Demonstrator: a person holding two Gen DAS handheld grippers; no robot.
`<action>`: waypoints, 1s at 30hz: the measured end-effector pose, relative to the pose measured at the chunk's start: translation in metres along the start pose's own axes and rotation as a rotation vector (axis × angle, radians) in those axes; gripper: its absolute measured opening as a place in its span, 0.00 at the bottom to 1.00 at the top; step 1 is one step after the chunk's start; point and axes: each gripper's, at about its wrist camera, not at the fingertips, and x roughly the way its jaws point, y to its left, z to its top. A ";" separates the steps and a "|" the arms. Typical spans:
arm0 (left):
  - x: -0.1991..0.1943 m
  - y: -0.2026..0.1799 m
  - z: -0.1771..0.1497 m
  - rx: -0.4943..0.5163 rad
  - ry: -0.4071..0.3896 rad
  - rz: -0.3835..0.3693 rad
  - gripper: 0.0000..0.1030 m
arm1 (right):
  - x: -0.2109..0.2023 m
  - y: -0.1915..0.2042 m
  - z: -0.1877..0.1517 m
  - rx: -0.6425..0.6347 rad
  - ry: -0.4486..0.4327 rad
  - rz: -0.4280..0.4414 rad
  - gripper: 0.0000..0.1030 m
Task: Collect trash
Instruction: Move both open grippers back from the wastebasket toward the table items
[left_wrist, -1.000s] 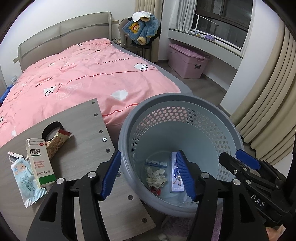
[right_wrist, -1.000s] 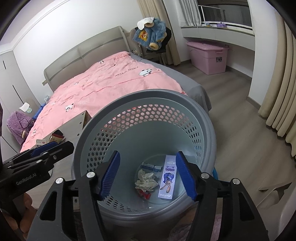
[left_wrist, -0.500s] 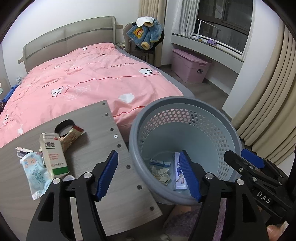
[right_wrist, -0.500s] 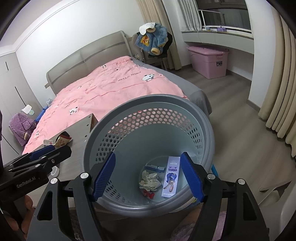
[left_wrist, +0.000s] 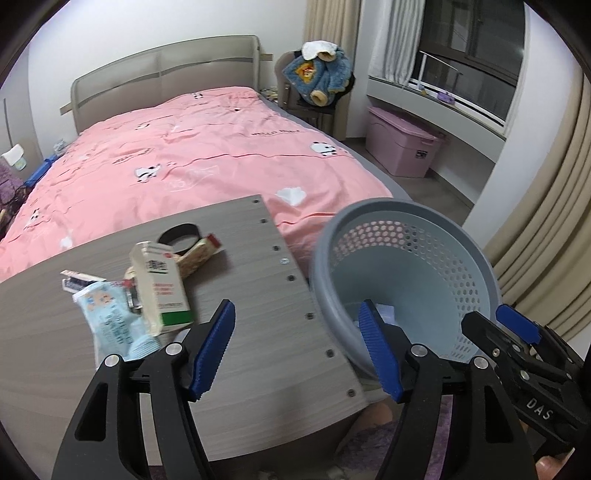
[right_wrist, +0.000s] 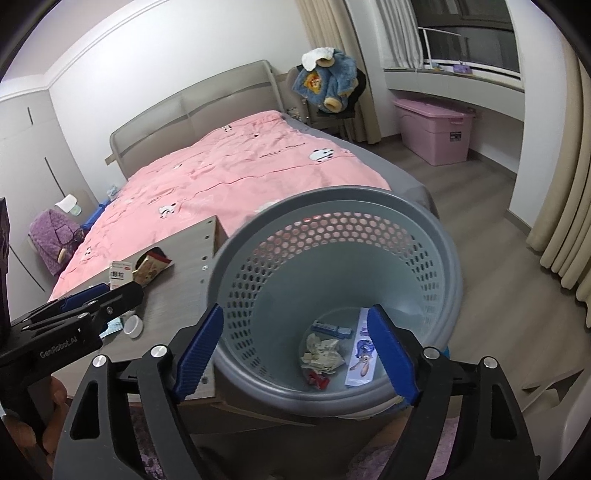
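A grey perforated bin (left_wrist: 424, 258) (right_wrist: 340, 266) stands beside a grey wooden table (left_wrist: 258, 332). In it lie a crumpled tissue (right_wrist: 322, 349), a small blue box (right_wrist: 330, 328), a red scrap (right_wrist: 318, 379) and a long printed packet (right_wrist: 364, 349). On the table lie a white-and-green medicine box (left_wrist: 159, 286), a light blue wipes pack (left_wrist: 110, 317), a brown snack wrapper (left_wrist: 197, 254), a black ring (left_wrist: 180, 238) and a white cap (right_wrist: 132, 326). My left gripper (left_wrist: 297, 350) is open and empty over the table's right edge. My right gripper (right_wrist: 295, 354) is open and empty above the bin.
A bed with a pink duvet (left_wrist: 207, 155) lies behind the table. A chair with a blue plush coat (left_wrist: 319, 81), a pink storage box (left_wrist: 402, 151) and beige curtains (left_wrist: 546, 229) stand to the right. A purple rug (right_wrist: 461, 450) lies underfoot.
My left gripper has swung left, from over the bin to over the table's edge. My right gripper has pulled back a little from the bin. Both stay open.
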 end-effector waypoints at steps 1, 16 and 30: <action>-0.001 0.005 -0.001 -0.006 -0.003 0.006 0.65 | 0.001 0.005 0.000 -0.009 0.001 0.007 0.77; -0.026 0.090 -0.029 -0.134 -0.026 0.136 0.66 | 0.012 0.086 -0.011 -0.138 0.034 0.105 0.83; -0.034 0.170 -0.064 -0.243 -0.012 0.296 0.66 | 0.051 0.159 -0.031 -0.269 0.121 0.174 0.86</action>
